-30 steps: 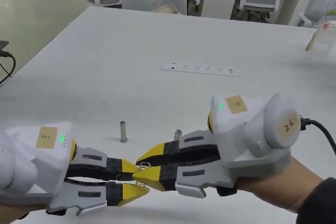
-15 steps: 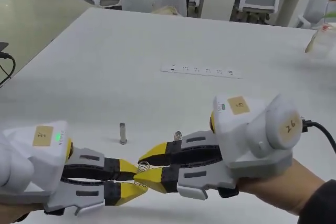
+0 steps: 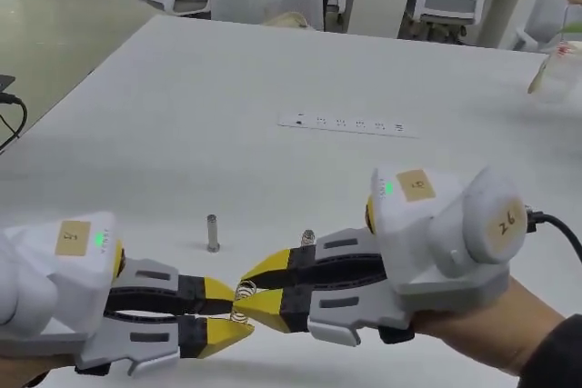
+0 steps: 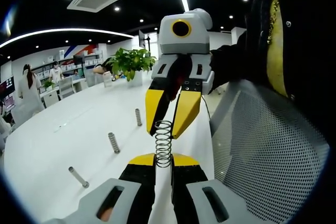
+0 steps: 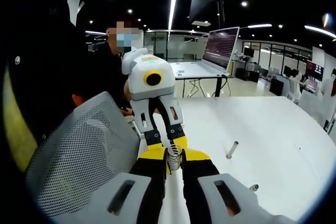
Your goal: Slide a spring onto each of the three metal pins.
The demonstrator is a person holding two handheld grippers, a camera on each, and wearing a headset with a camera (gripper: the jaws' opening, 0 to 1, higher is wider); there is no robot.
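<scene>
While the left claw (image 4: 164, 159) is clamped shut on one end of a spring (image 4: 164, 141), low in the centre of the head view, the right claw (image 4: 168, 128) has its jaws parted on either side of the other end. Just above them on the white desk (image 3: 273, 161) stands a bare metal pin (image 3: 213, 230). To its right, a second pin (image 3: 308, 238) looks ribbed, as if sleeved with a coil.

Spring (image 4: 164, 141) between left gripper (image 4: 163, 159) and right gripper (image 5: 174, 156); pins (image 3: 213, 230) behind it, power strip (image 3: 350, 122) farther back.
</scene>
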